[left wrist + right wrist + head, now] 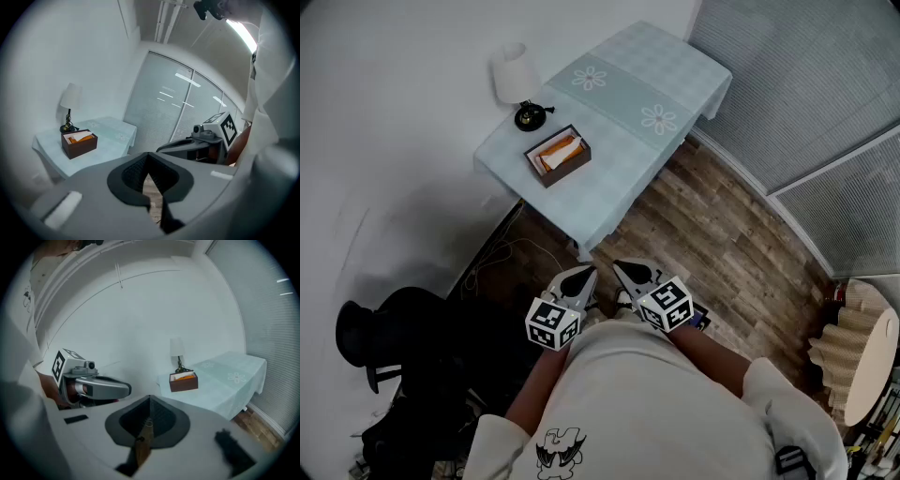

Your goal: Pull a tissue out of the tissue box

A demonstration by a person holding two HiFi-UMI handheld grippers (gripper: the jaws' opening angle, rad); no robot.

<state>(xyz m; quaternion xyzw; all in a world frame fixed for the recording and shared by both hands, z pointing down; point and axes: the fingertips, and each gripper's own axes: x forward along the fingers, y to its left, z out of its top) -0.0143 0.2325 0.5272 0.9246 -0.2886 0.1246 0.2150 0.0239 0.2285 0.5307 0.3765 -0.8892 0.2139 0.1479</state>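
Head view — left gripper [585, 274] and right gripper [624, 269] closed, empty; tissue [566, 144] in the tissue box [569, 169] looks soft, light, tearable — pinch its raised fold.

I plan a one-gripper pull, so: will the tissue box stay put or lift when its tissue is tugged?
It may well shift or lift: the tissue box is small, open-topped and stands loose on the tablecloth, so probably light. The tissue lies limp inside, so it looks soft and floppy; a slow pull seems safer.
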